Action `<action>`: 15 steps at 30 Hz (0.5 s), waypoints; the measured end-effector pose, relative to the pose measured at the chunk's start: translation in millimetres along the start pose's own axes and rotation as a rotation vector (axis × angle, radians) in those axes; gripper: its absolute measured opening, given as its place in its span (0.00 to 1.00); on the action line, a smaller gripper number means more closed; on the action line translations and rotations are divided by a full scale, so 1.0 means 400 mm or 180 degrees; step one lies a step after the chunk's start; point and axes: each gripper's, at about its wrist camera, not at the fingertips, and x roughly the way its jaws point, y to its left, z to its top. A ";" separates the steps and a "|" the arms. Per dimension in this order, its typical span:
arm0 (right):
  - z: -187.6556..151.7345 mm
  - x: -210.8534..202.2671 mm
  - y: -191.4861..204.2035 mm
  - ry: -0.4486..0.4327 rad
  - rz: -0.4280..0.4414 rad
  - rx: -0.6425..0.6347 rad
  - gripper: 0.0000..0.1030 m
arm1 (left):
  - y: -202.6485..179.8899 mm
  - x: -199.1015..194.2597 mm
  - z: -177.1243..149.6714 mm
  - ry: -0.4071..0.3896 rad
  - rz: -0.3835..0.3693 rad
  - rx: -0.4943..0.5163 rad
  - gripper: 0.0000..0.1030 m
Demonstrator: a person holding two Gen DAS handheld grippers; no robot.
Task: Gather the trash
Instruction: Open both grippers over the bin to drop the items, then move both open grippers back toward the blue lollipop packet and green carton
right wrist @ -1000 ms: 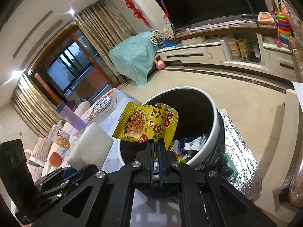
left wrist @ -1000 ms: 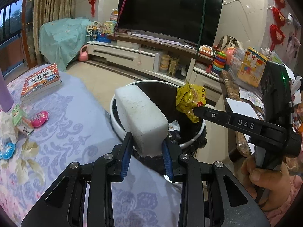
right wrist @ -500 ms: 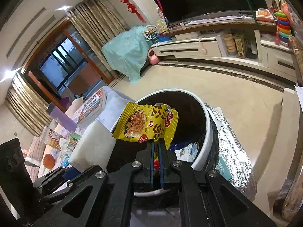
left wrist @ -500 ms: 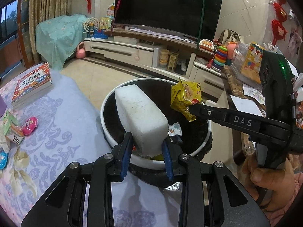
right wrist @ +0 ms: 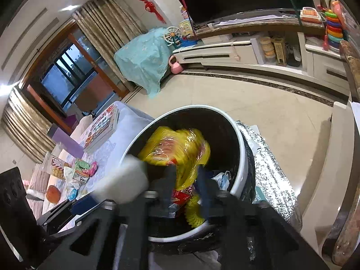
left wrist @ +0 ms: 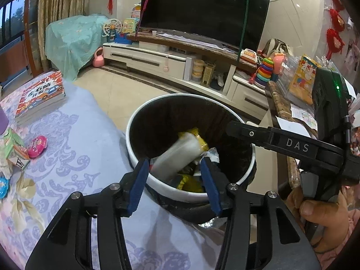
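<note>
Both grippers, left gripper and right gripper, have just been opening and stand released; the blurred white foam block and yellow snack wrapper sit at frame centre inside the white-rimmed bin.

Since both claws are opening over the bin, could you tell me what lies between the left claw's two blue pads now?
In the left wrist view, the white foam block shows in the gap, blurred, clear of both pads, inside the bin.

The white foam block appeared blurred and tilted inside the black trash bin, below its white rim. The crumpled yellow snack bag was likewise blurred, within the bin's mouth above other wrappers.
</note>
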 end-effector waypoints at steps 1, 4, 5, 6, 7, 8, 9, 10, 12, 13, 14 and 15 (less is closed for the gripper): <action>-0.001 -0.003 0.001 -0.0014 0.0010 0.0001 0.50 | 0.002 -0.003 0.000 -0.0006 0.0006 -0.0011 0.48; -0.002 -0.012 0.010 -0.0049 0.0012 -0.0022 0.50 | 0.016 -0.022 -0.010 -0.0034 0.0033 -0.0064 0.50; -0.003 -0.016 0.014 -0.0062 0.0010 -0.0034 0.53 | 0.025 -0.030 -0.017 -0.0037 0.0039 -0.0098 0.51; -0.004 -0.020 0.017 -0.0074 0.0017 -0.0042 0.56 | 0.035 -0.038 -0.025 -0.0040 0.0040 -0.0137 0.52; -0.006 -0.025 0.022 -0.0094 0.0027 -0.0054 0.64 | 0.042 -0.043 -0.030 -0.0043 0.0049 -0.0164 0.52; -0.010 -0.031 0.028 -0.0114 0.0030 -0.0070 0.69 | 0.053 -0.052 -0.041 -0.0044 0.0063 -0.0204 0.53; -0.013 -0.035 0.032 -0.0134 0.0032 -0.0084 0.71 | 0.064 -0.060 -0.052 -0.0036 0.0067 -0.0234 0.53; -0.018 -0.041 0.041 -0.0152 0.0041 -0.0104 0.72 | 0.071 -0.065 -0.061 -0.0032 0.0074 -0.0250 0.53; -0.031 -0.050 0.056 -0.0192 0.0040 -0.0122 0.74 | 0.090 -0.082 -0.086 -0.0036 0.0118 -0.0302 0.55; -0.043 -0.055 0.069 -0.0206 0.0042 -0.0149 0.78 | 0.101 -0.089 -0.097 -0.0029 0.0141 -0.0334 0.57; -0.052 -0.057 0.080 -0.0205 0.0052 -0.0172 0.82 | 0.113 -0.097 -0.108 -0.0024 0.0163 -0.0378 0.59; -0.056 -0.057 0.086 -0.0201 0.0066 -0.0185 0.83 | 0.127 -0.106 -0.117 -0.0026 0.0181 -0.0427 0.60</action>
